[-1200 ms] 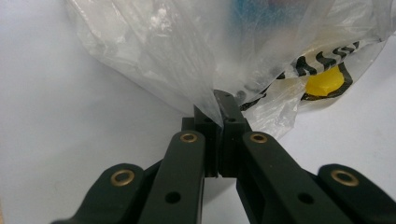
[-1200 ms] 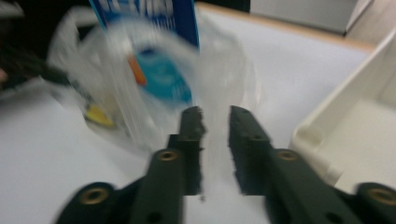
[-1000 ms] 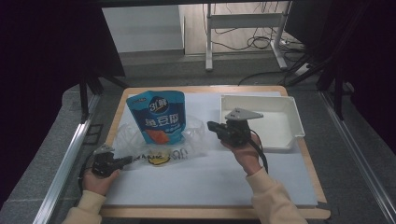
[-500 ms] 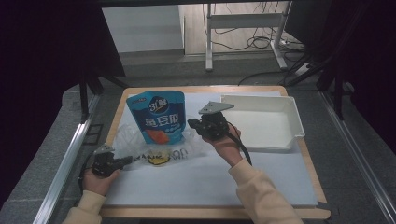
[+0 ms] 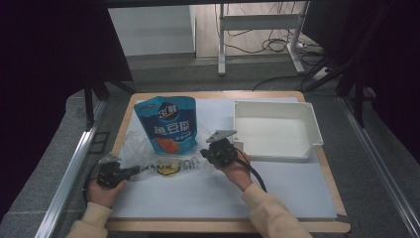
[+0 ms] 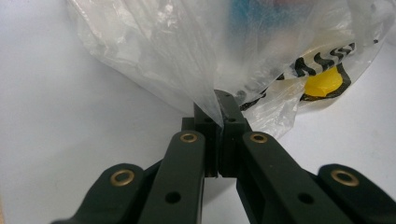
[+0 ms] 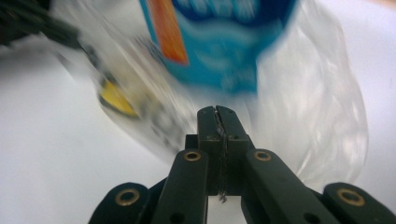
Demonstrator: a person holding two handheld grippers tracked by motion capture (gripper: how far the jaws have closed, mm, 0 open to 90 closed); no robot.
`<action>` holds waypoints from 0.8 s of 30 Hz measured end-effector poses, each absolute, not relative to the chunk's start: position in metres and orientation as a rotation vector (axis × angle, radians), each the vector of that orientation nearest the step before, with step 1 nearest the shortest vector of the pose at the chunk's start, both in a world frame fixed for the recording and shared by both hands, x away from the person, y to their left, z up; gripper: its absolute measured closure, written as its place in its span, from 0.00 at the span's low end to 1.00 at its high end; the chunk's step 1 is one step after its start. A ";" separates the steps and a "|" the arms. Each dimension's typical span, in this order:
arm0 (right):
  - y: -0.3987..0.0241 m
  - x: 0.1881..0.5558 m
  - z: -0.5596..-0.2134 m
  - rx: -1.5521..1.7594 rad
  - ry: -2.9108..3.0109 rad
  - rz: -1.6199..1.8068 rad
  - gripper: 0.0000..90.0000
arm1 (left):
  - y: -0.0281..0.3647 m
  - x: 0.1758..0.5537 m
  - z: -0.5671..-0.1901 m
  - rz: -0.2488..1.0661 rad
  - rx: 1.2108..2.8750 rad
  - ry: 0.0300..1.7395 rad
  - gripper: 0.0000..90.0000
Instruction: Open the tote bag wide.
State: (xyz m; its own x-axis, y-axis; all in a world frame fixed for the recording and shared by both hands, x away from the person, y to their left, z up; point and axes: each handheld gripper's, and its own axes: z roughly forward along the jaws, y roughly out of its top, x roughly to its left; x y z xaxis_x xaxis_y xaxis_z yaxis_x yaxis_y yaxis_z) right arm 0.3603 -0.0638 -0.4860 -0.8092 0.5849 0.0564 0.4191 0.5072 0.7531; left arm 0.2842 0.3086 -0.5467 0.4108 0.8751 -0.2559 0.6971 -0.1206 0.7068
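A clear plastic bag (image 5: pixel 143 153) with black lettering and a yellow mark (image 5: pixel 166 170) lies on the white mat, its far part under a blue snack pouch (image 5: pixel 171 124). My left gripper (image 5: pixel 132 170) lies low at the bag's near left corner. In the left gripper view it (image 6: pixel 218 103) is shut on a pinch of the bag's film (image 6: pixel 154 51). My right gripper (image 5: pixel 204 154) points left at the bag's right edge. Its jaws (image 7: pixel 218 113) are shut with nothing seen between them, right at the film (image 7: pixel 317 116) below the blurred pouch (image 7: pixel 219 42).
A white tray (image 5: pixel 312 130) stands at the back right of the mat, just behind my right hand. The mat (image 5: pixel 208 196) lies on a wooden board (image 5: pixel 223 226). Metal rails run along both sides of the table.
My right hand has swung left from in front of the tray and come down to the bag's right edge, jaws shut throughout. The left hand has kept still on the bag.
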 end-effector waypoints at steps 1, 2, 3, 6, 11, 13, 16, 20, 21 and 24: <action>-0.068 0.362 -0.492 0.889 2.543 1.174 0.98 | 0.308 0.284 -0.547 0.287 1.877 1.345 1.00; -0.073 0.365 -0.498 0.912 2.540 1.164 0.98 | 0.308 0.284 -0.546 0.287 1.878 1.344 1.00; -0.076 0.367 -0.503 0.927 2.538 1.159 0.98 | 0.308 0.284 -0.546 0.288 1.878 1.345 1.00; -0.086 0.373 -0.518 0.996 2.532 1.150 0.98 | 0.309 0.284 -0.547 0.286 1.874 1.350 1.00; -0.089 0.375 -0.530 1.028 2.542 1.110 0.98 | 0.309 0.284 -0.548 0.284 1.875 1.351 0.99; -0.090 0.375 -0.533 1.027 2.542 1.112 0.98 | 0.310 0.284 -0.548 0.283 1.877 1.352 0.99; -0.090 0.374 -0.533 1.032 2.539 1.109 0.98 | 0.310 0.284 -0.549 0.278 1.878 1.355 0.99; -0.090 0.373 -0.533 1.023 2.535 1.110 0.98 | 0.309 0.284 -0.550 0.276 1.875 1.358 0.99; -0.090 0.373 -0.533 1.022 2.535 1.111 0.98 | 0.309 0.284 -0.550 0.278 1.874 1.359 0.98; -0.089 0.373 -0.533 1.023 2.535 1.108 0.98 | 0.309 0.284 -0.550 0.280 1.872 1.360 0.98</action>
State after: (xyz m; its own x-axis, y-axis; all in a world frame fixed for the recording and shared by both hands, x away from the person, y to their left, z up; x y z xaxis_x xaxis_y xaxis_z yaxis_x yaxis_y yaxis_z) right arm 0.3731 -0.0893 -0.5330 -0.7432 0.6624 0.0942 0.5192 0.4821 0.7057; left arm 0.2841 0.3091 -0.5499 0.4008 0.8785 -0.2601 0.7043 -0.1139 0.7007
